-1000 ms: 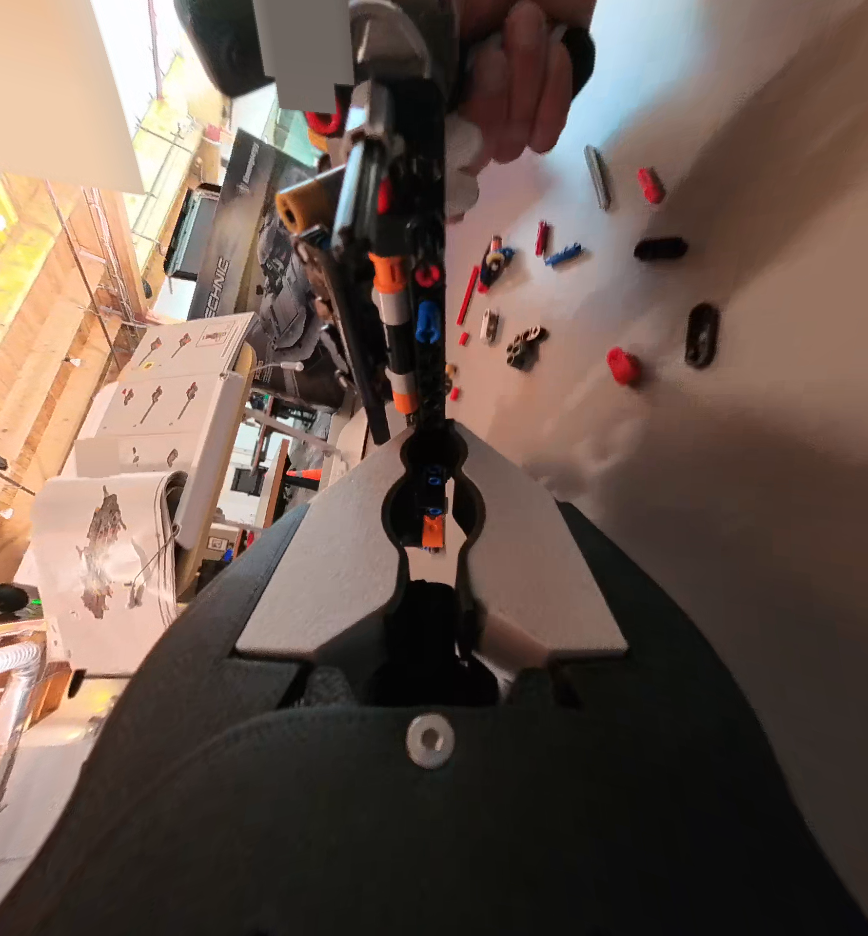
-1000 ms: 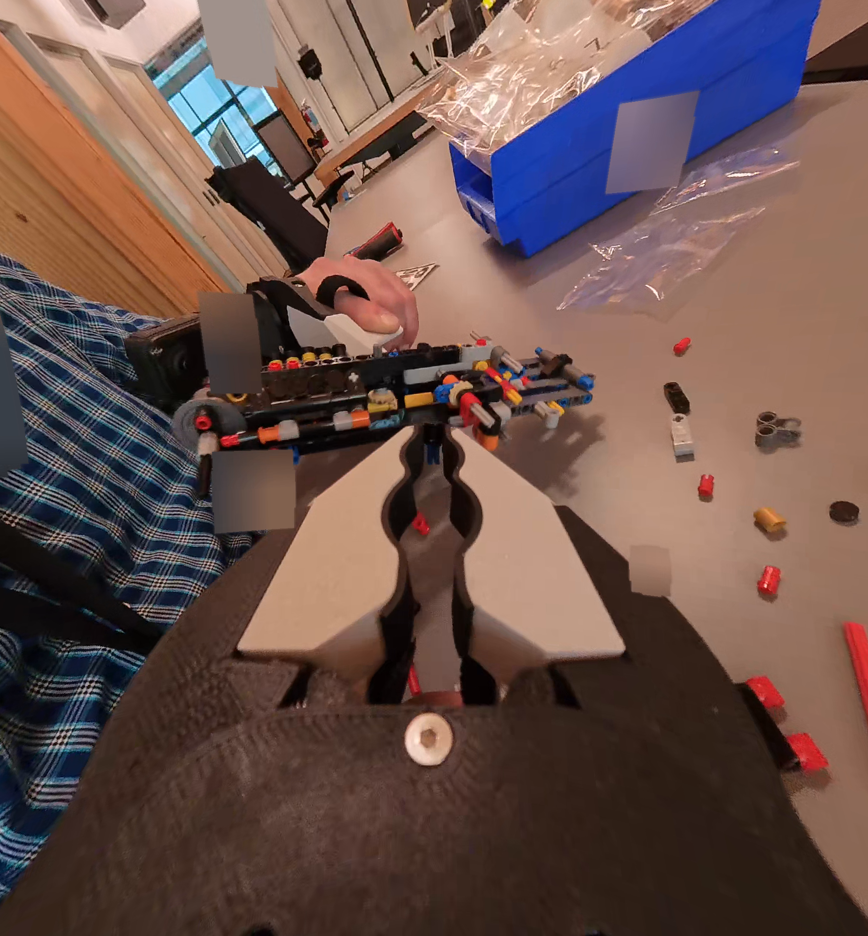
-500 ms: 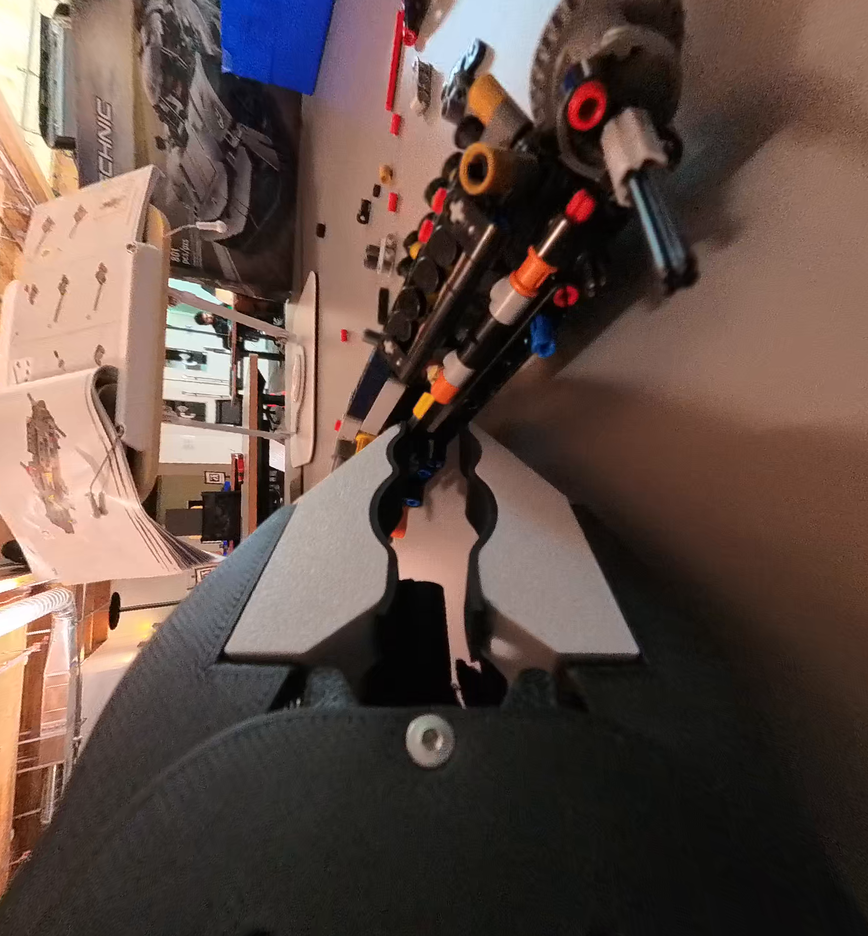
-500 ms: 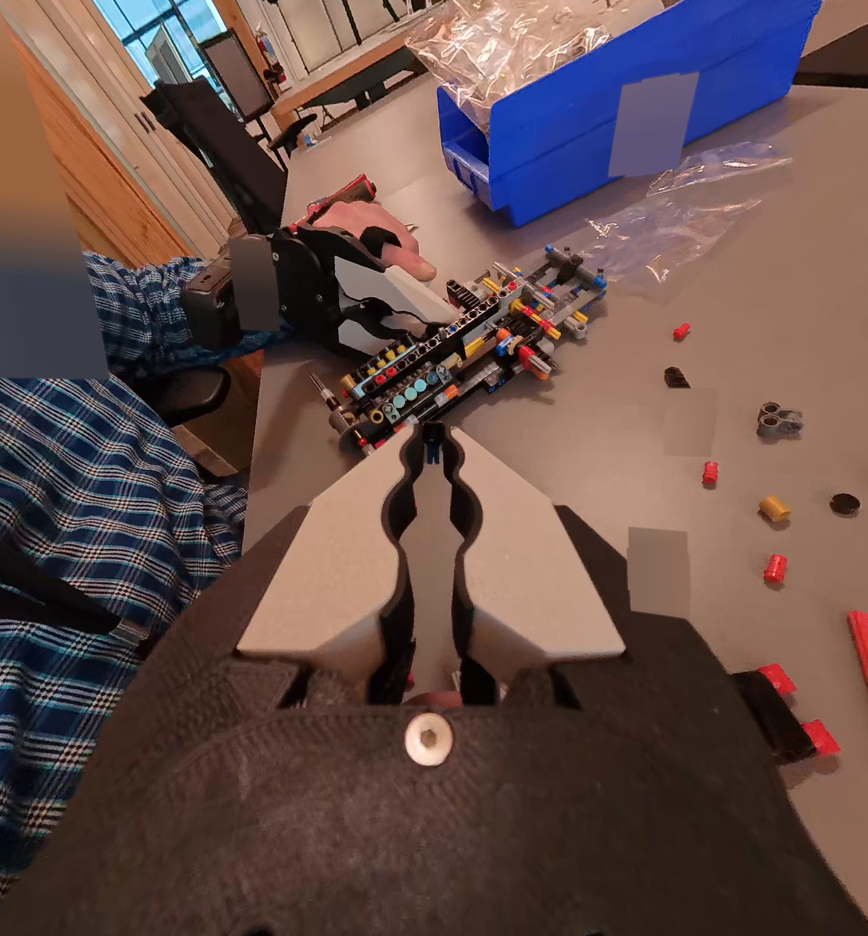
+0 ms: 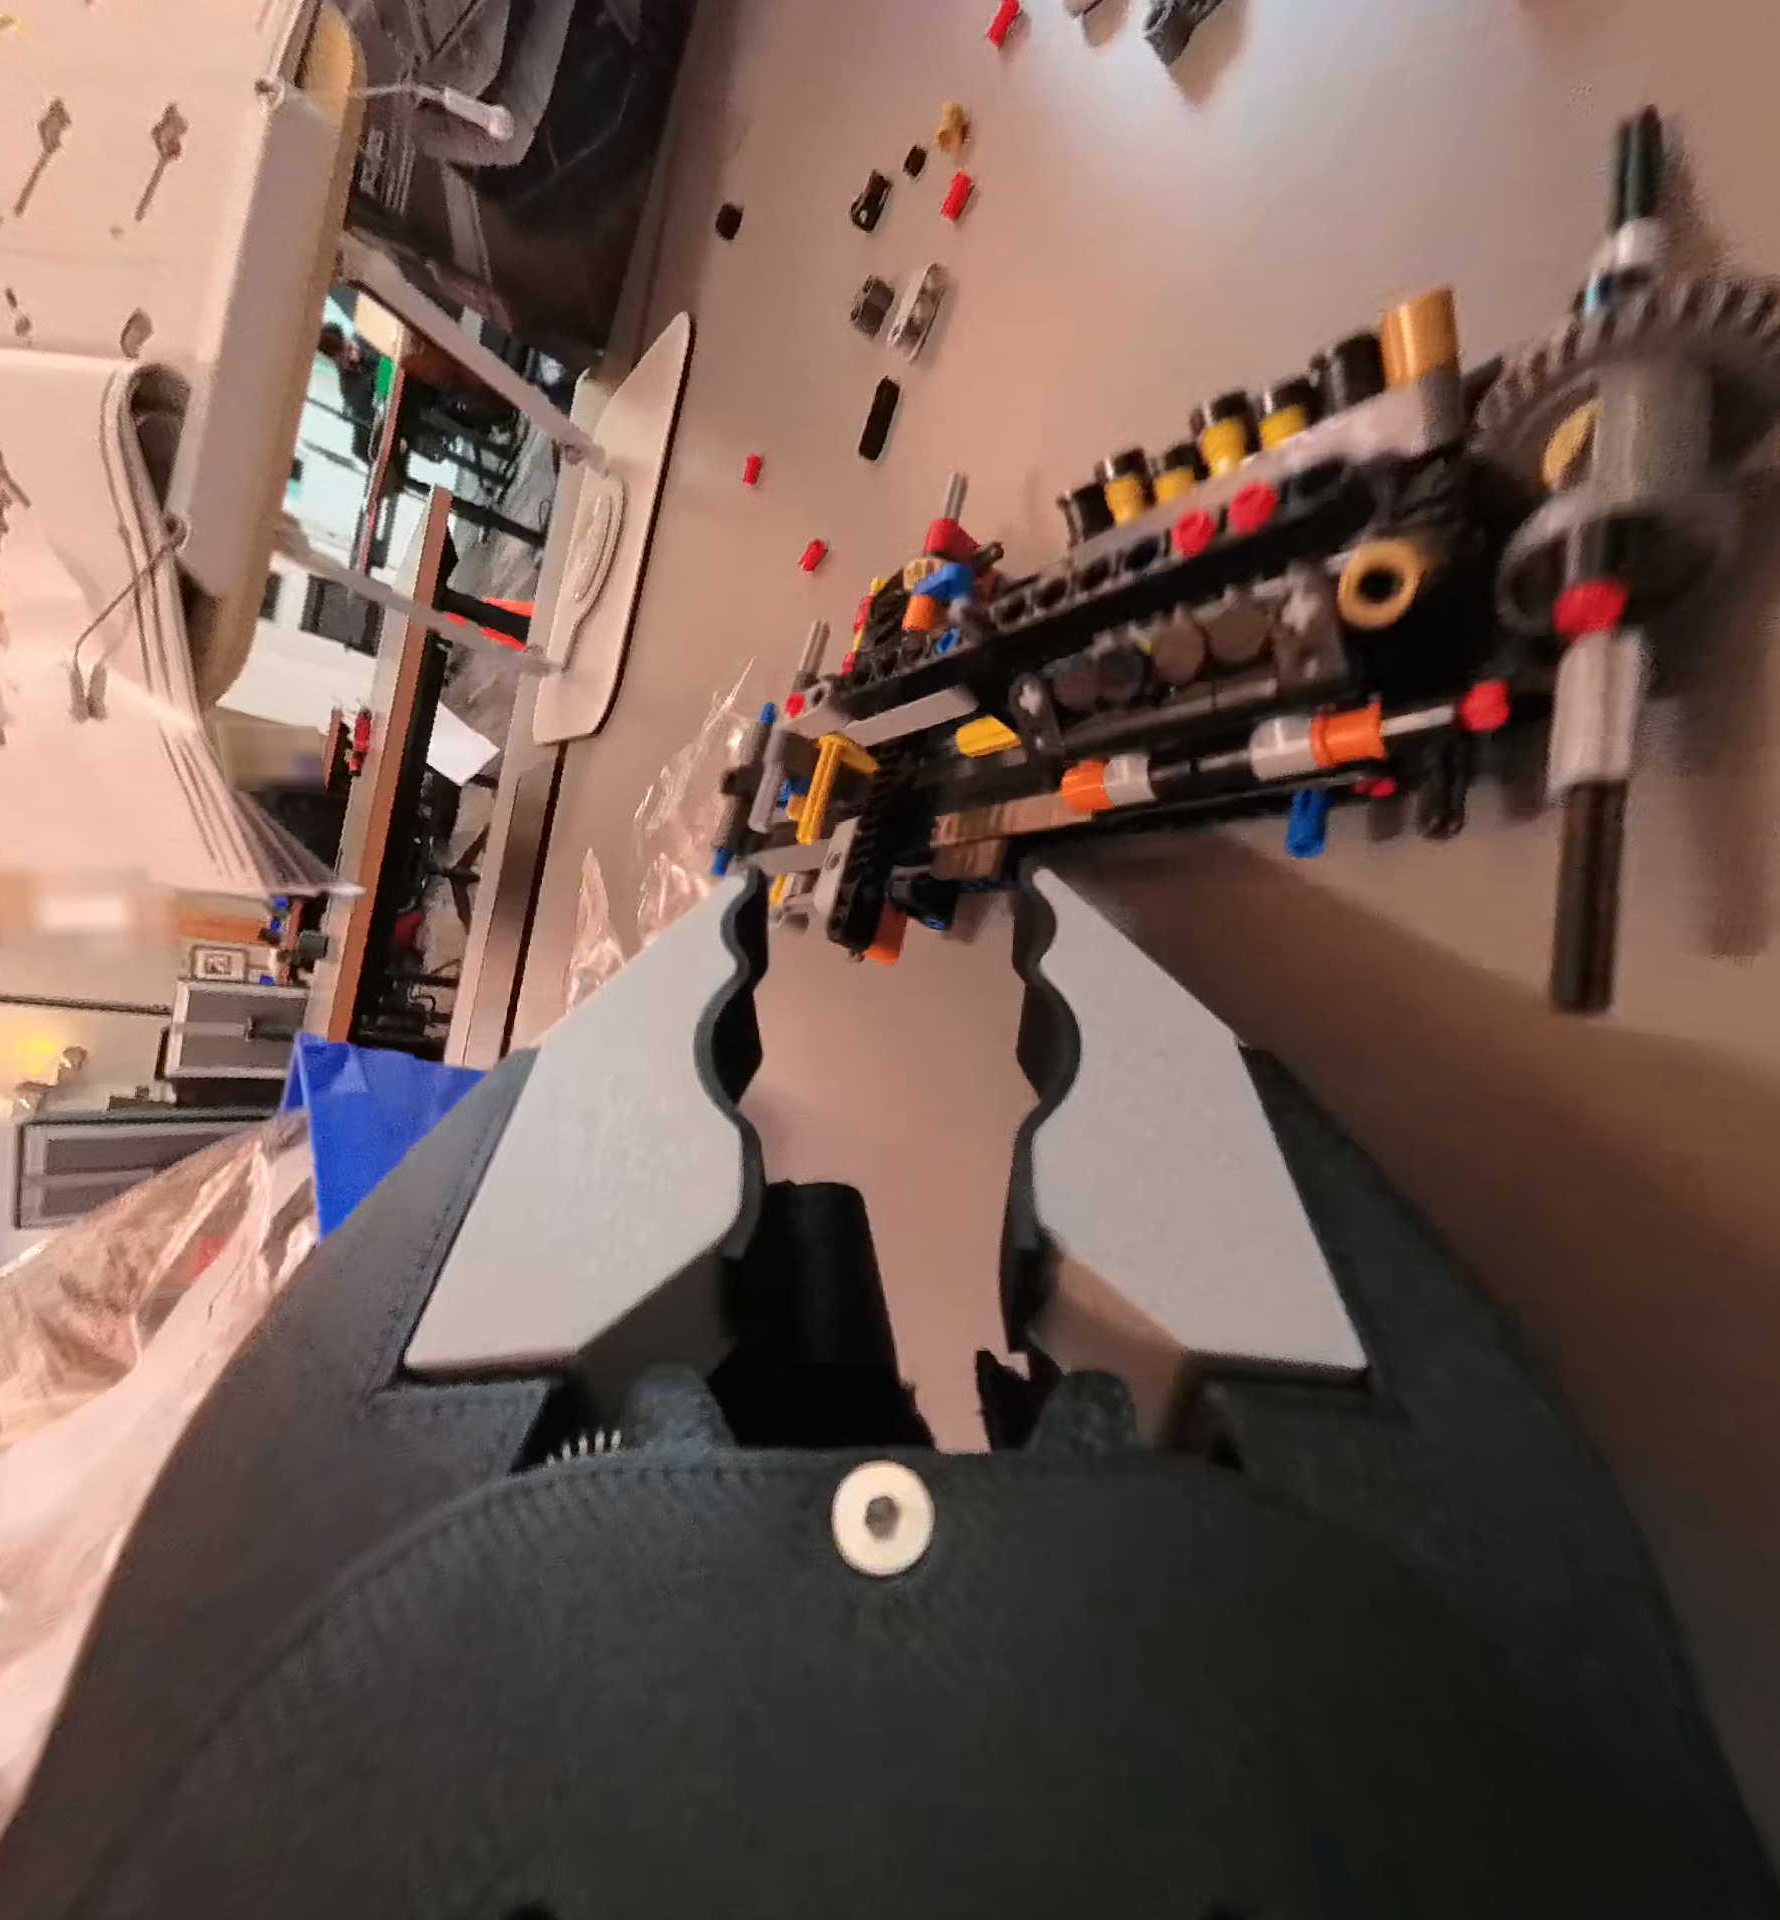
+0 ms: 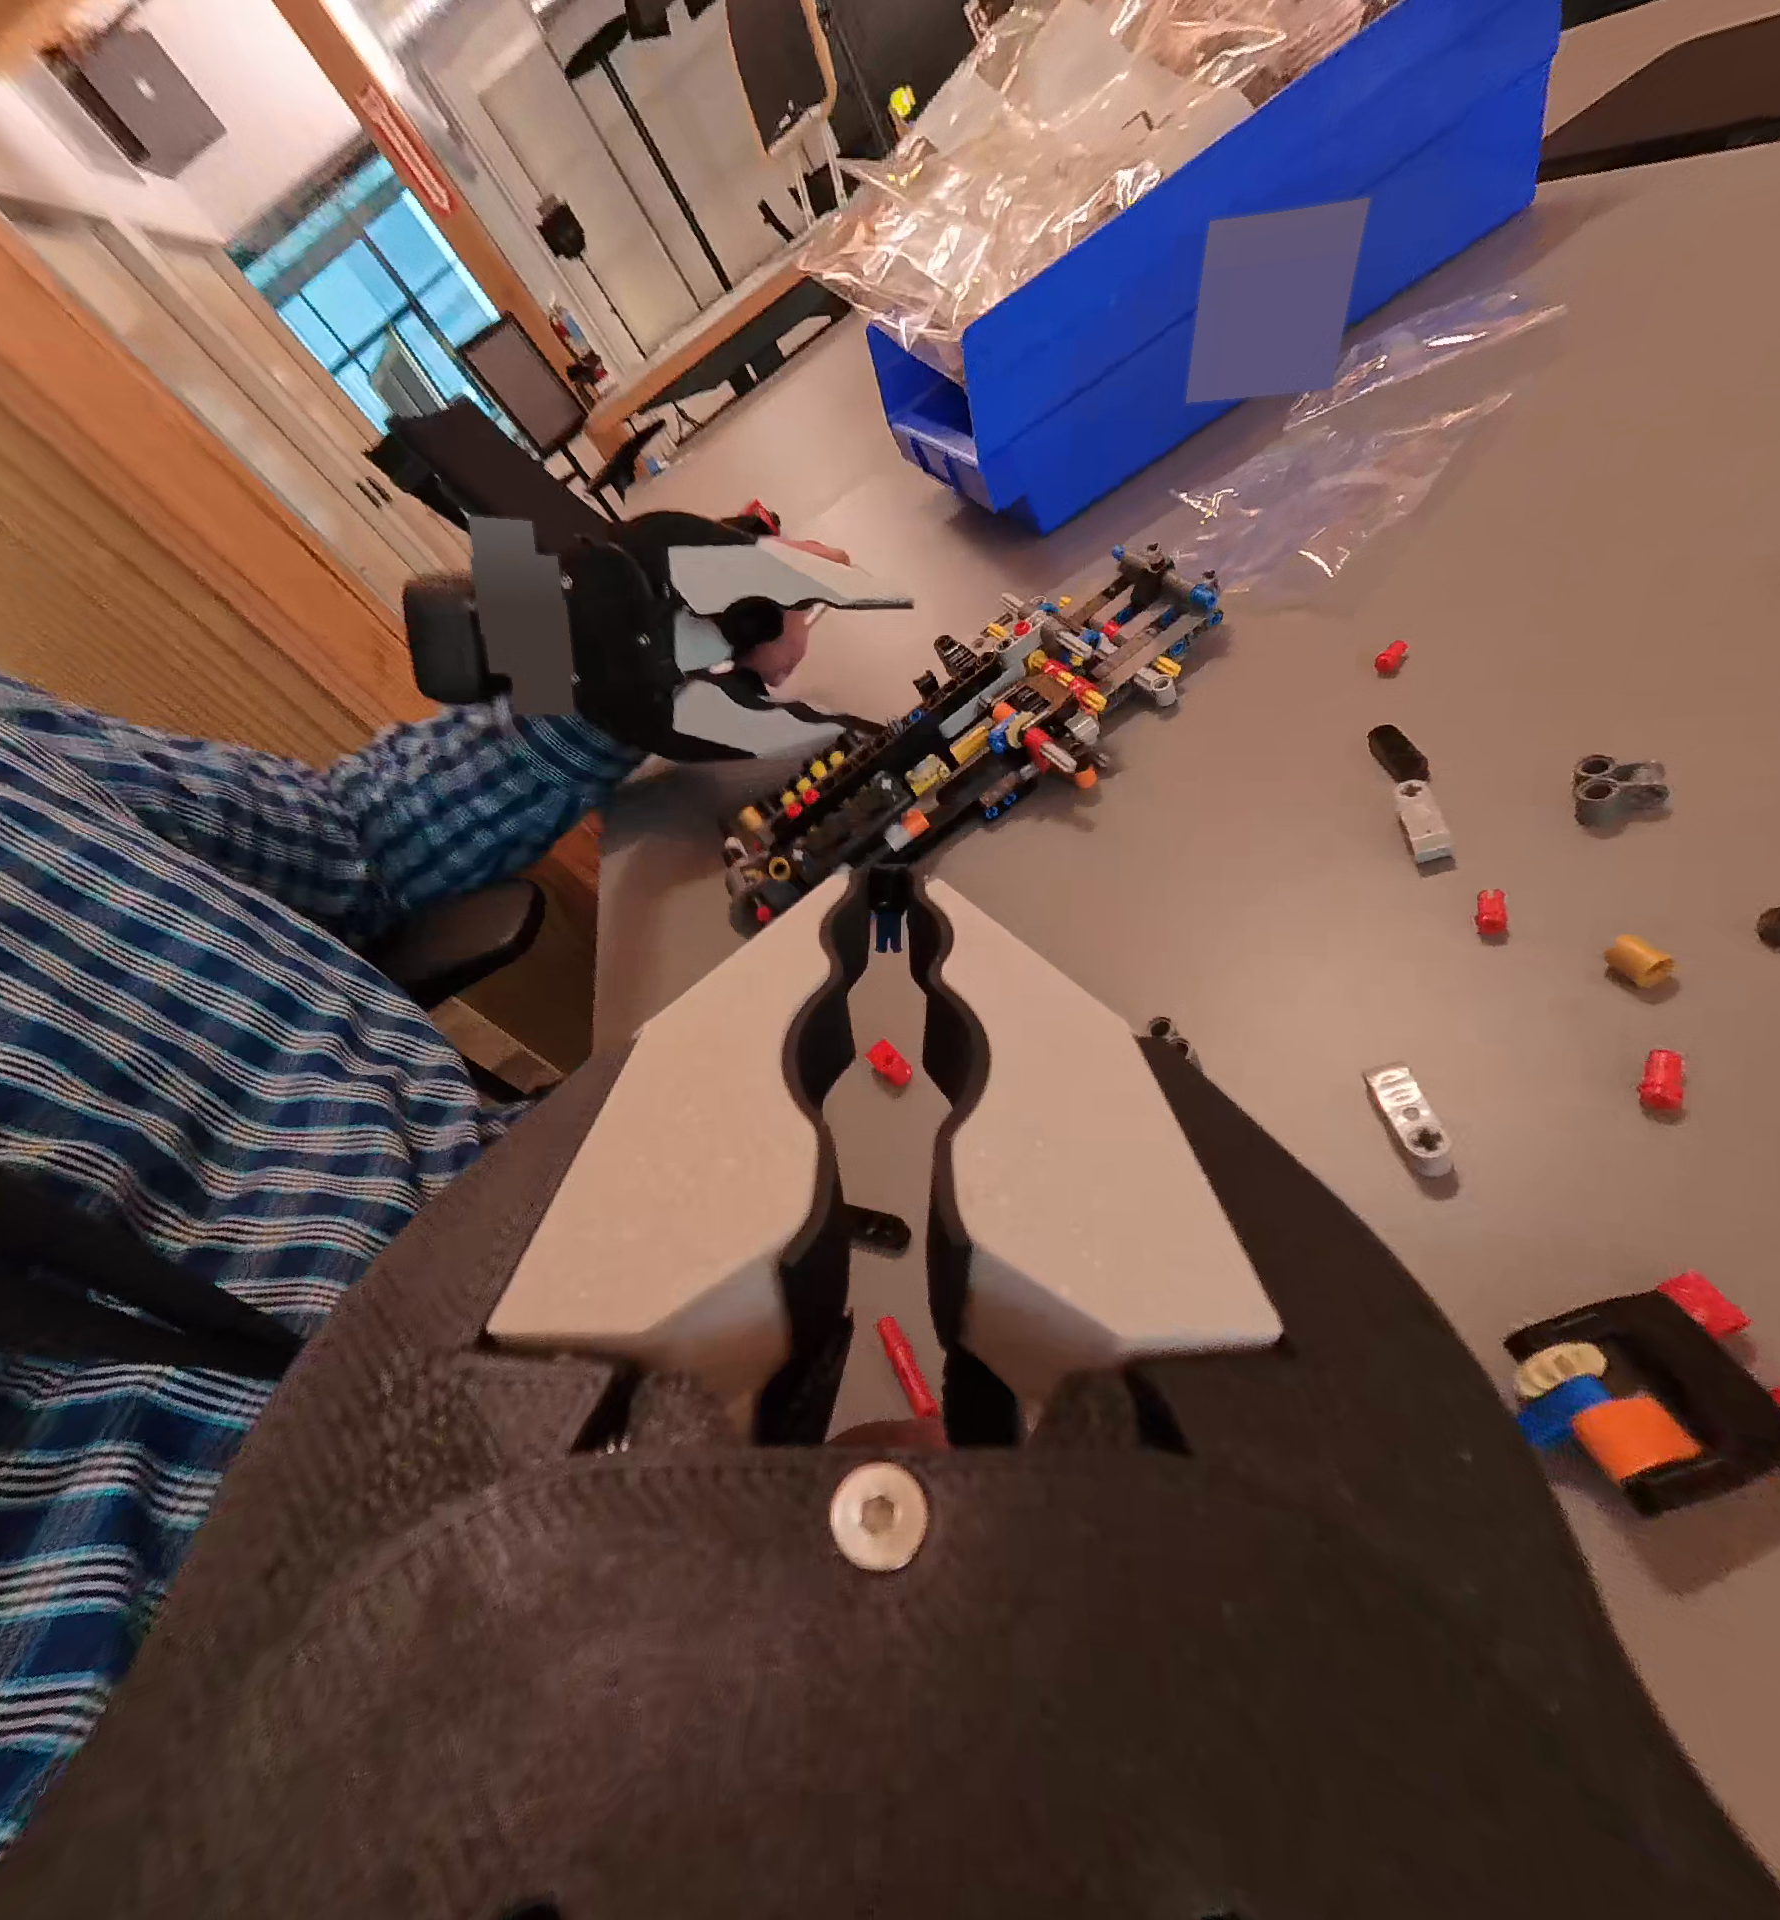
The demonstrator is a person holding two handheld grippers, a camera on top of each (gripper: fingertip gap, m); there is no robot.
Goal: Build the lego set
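The long lego chassis [image 5: 1229,665] lies on the grey table [image 5: 1385,1143], also seen in the right wrist view [image 6: 969,727]. My left gripper [image 5: 886,883] is open, its fingertips on either side of the chassis' near end, with gaps between pads and chassis. It also shows in the right wrist view [image 6: 865,660], fingers spread beside the chassis. My right gripper [image 6: 888,894] is shut on a small black piece with a blue pin [image 6: 888,920], held above the table just short of the chassis' near end.
A blue bin [image 6: 1125,395] and clear plastic bags [image 6: 1364,457] lie beyond the chassis. Loose red, black, grey and yellow pieces are scattered at the right [image 6: 1488,914]. A small black sub-assembly [image 6: 1655,1403] sits near right. An open instruction booklet [image 5: 86,520] stands at the left. Across from one pair of fingers to the other is roughly 20 cm.
The left gripper set the chassis down on the table, opened and let it go. The right gripper stayed shut on the small black and blue piece.
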